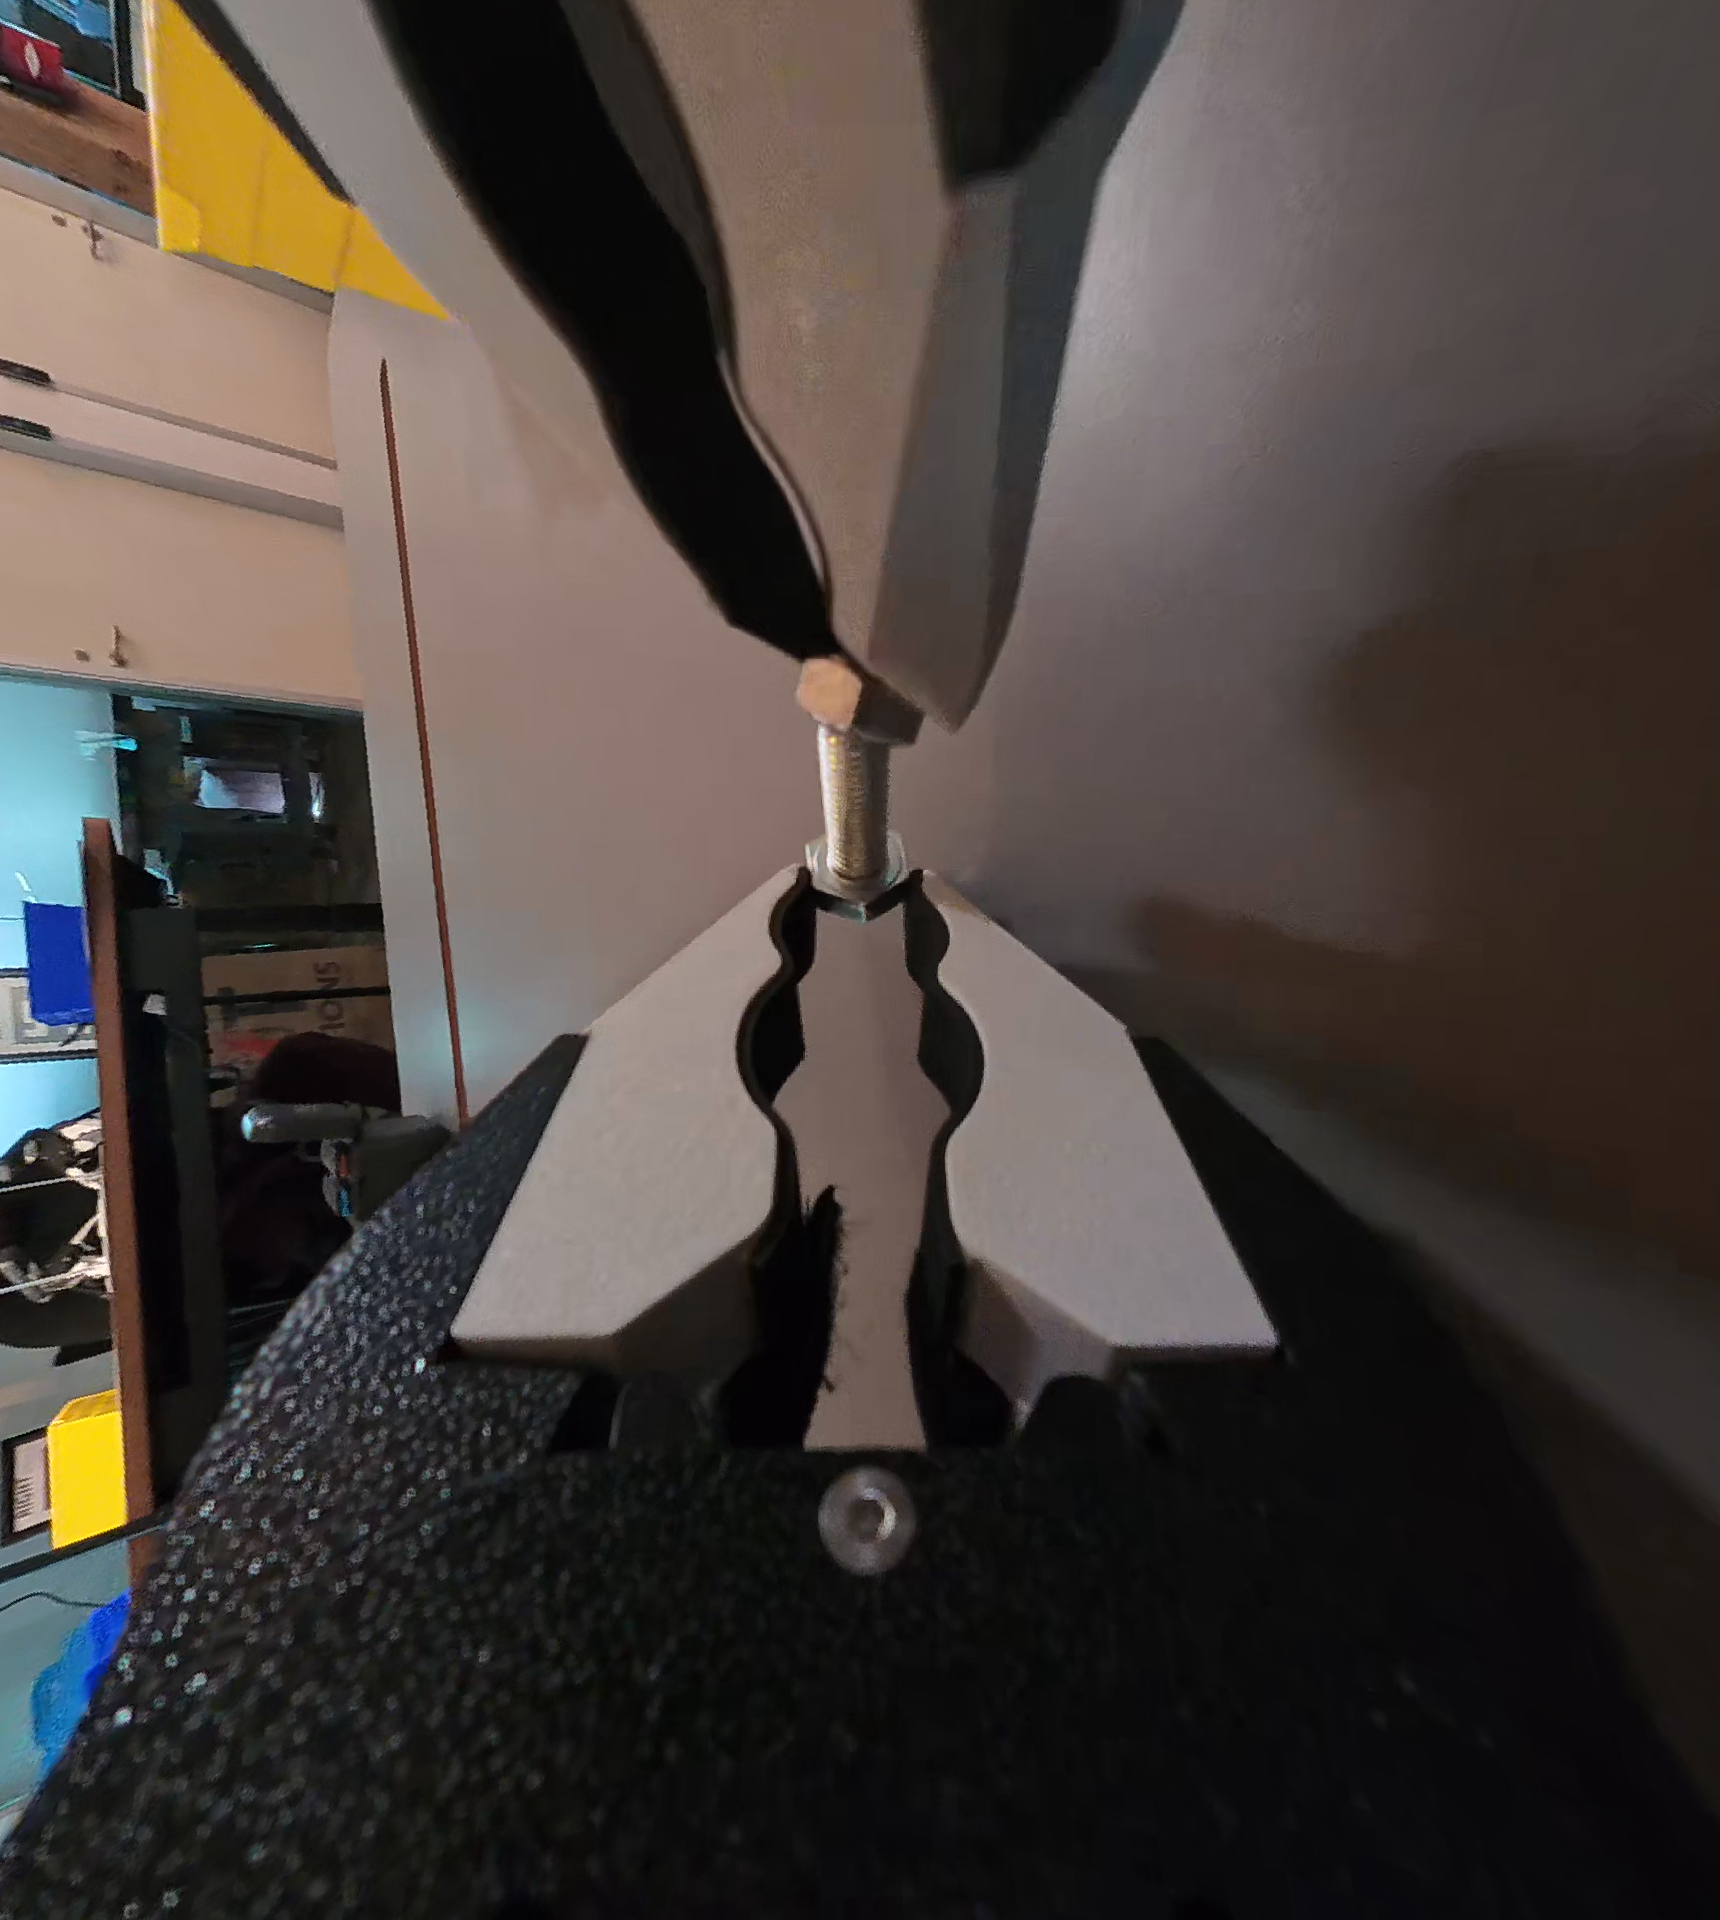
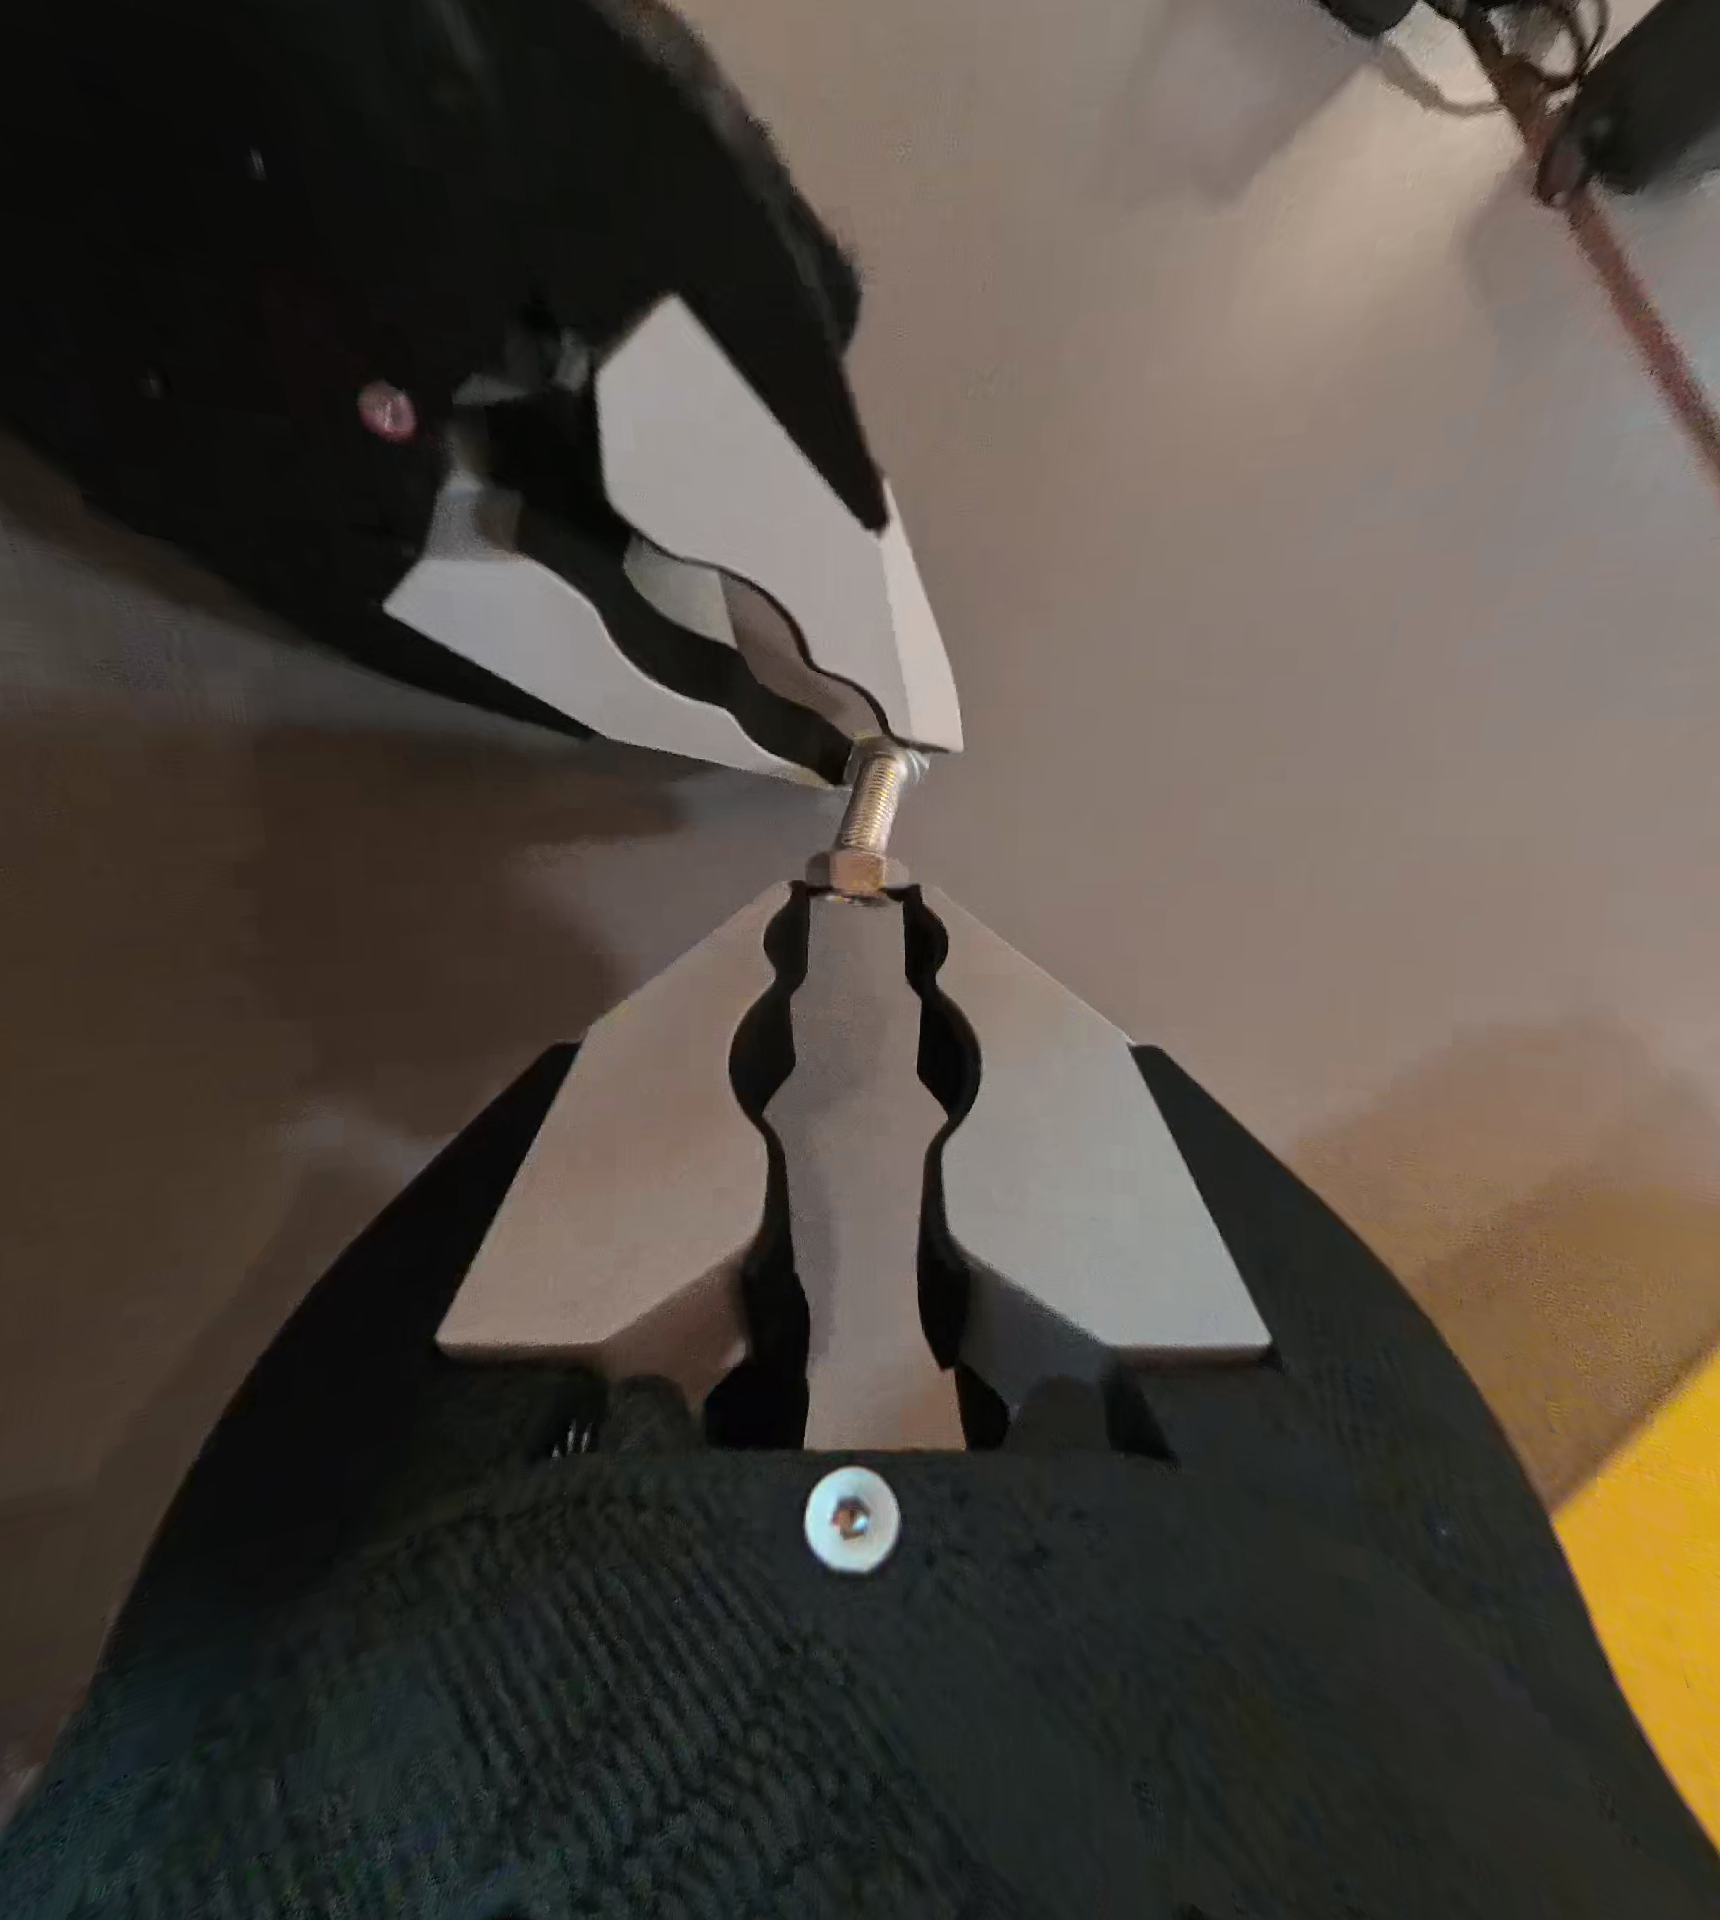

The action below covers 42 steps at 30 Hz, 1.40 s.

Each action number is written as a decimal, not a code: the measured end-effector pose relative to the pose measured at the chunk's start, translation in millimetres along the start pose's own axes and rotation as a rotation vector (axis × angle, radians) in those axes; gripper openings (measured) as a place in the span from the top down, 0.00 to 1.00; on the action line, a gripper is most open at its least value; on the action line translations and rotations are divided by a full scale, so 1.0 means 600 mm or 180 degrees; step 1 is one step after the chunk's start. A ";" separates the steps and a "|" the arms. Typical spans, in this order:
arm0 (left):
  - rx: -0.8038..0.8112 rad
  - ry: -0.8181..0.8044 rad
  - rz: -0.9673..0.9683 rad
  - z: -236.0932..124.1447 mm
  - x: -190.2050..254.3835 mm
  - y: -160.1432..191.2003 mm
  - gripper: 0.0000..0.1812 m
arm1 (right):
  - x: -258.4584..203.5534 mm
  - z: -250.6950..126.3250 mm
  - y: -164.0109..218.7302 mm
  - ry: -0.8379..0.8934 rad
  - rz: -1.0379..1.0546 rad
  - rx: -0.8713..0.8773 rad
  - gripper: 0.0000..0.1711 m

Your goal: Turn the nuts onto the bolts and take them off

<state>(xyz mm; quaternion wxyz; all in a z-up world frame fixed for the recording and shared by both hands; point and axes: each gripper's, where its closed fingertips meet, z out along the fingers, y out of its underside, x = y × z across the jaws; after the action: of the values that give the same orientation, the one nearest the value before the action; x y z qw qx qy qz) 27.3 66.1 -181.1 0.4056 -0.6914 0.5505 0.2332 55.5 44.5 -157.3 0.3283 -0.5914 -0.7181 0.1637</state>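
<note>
A silver bolt [image 1: 851, 800] spans the gap between my two grippers above a grey tabletop [image 1: 1355, 312]. My left gripper [image 1: 856, 894] is shut on a hex nut [image 1: 854, 883] that sits on the bolt's thread. My right gripper [image 1: 866, 712] comes in from the top of the left wrist view and is shut on the bolt's hex head [image 1: 835, 698]. In the right wrist view my right gripper [image 2: 854, 888] pinches the hex head [image 2: 851, 871]. The thread [image 2: 871, 805] runs up into my left gripper [image 2: 887, 750], whose tips hide most of the nut.
A yellow strip [image 2: 1708, 1558] lies on the surface at lower right, and it also shows in the left wrist view [image 1: 243, 187]. A dark cable [image 2: 1666, 343] and black gear [image 2: 1687, 94] lie at the far edge. Room furniture and a yellow bin [image 1: 87, 1465] show beyond the table's left edge.
</note>
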 end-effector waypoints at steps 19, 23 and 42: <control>0.1504 0.0469 -0.2917 -0.043 -0.088 0.006 0.92 | 0.060 -0.016 -0.035 -0.0054 0.0935 0.1187 0.90; 0.1527 0.0420 -0.3062 -0.046 -0.098 0.021 0.92 | 0.037 0.028 0.015 -0.0248 0.0676 0.0497 0.90; 0.1544 0.0656 -0.3009 -0.040 -0.082 0.009 0.92 | 0.026 0.026 0.055 -0.0453 0.0525 0.0277 0.87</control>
<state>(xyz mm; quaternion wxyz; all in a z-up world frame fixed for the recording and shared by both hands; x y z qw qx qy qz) 5.5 74.3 -131.6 0.5582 -0.7696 0.2543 -0.1775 68.2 69.9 -185.0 0.2873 -0.6205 -0.6807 0.2627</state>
